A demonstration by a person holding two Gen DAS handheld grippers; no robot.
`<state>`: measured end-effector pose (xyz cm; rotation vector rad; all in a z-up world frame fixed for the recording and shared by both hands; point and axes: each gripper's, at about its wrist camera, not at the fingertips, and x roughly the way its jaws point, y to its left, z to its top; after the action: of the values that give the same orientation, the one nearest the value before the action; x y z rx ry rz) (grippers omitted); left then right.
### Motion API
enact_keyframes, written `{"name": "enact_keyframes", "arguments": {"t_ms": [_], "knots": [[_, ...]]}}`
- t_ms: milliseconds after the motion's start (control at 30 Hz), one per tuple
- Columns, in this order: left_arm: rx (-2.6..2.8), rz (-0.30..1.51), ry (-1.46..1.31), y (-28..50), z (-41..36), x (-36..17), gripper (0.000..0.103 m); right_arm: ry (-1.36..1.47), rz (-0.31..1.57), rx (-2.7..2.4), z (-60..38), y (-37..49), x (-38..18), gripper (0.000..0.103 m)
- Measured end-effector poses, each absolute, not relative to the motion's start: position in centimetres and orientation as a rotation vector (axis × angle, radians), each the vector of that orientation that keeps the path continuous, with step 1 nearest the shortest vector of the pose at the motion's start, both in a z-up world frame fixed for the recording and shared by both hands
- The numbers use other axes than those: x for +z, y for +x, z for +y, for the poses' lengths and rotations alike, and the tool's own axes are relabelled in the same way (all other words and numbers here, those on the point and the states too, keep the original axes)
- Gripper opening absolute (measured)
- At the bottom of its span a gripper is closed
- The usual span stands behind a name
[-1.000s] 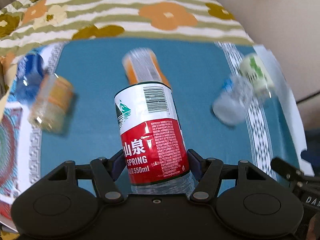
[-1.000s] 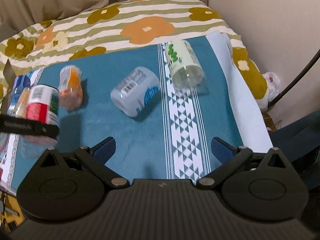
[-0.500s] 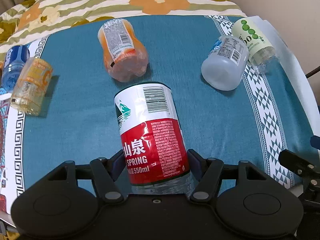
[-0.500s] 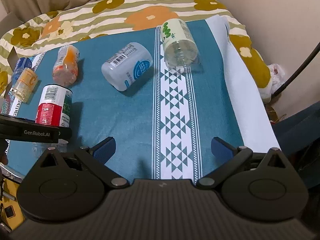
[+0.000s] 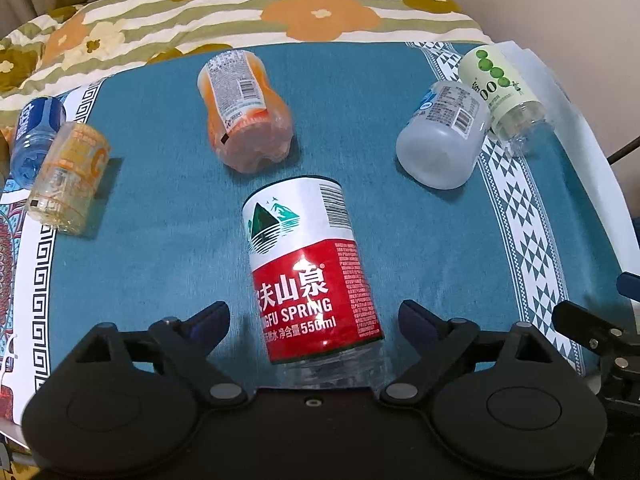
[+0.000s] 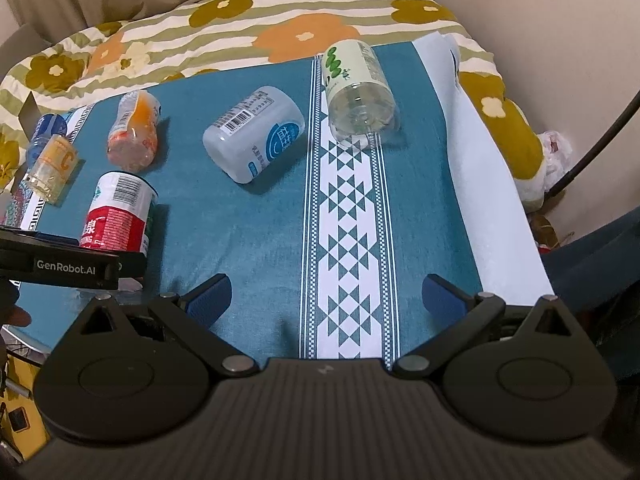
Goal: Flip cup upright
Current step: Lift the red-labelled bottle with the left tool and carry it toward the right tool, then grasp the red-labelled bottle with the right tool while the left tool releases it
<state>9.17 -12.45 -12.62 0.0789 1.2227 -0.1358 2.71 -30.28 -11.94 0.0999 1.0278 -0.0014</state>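
A cut-bottle cup with a red and white label (image 5: 310,272) stands upright on the teal cloth (image 5: 160,240), between the fingers of my left gripper (image 5: 314,316). The left gripper is open and its pads stand apart from the cup on both sides. The same cup shows at the left of the right wrist view (image 6: 118,216), behind the left gripper's body. My right gripper (image 6: 326,294) is open and empty above the cloth's white patterned band (image 6: 348,220).
Several other cut-bottle cups lie on their sides: an orange one (image 5: 242,112), a frosted white one (image 5: 444,136), a green-dotted one (image 5: 502,92), a yellow one (image 5: 68,176) and a blue one (image 5: 36,132). A flowered quilt (image 5: 240,4) lies behind. The cloth's right edge drops off.
My left gripper has opened and let go of the red-labelled cup, which now stands on the cloth. The right gripper has stayed open, shifting only slightly.
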Motion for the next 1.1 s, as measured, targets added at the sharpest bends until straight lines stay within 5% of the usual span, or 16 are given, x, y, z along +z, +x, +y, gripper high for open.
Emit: {"name": "enact_keyframes", "arguments": {"t_ms": [667, 1100], "knots": [[0.000, 1.082, -0.108, 4.2, -5.0, -5.7, 0.103, 0.077, 1.081, 0.270, -23.9, 8.7, -6.3, 0.103], [0.018, 1.104, -0.275, 2.5, 4.6, -6.7, 0.103, 0.109, 1.340, 0.275, -15.1, 16.8, -11.9, 0.103]]}}
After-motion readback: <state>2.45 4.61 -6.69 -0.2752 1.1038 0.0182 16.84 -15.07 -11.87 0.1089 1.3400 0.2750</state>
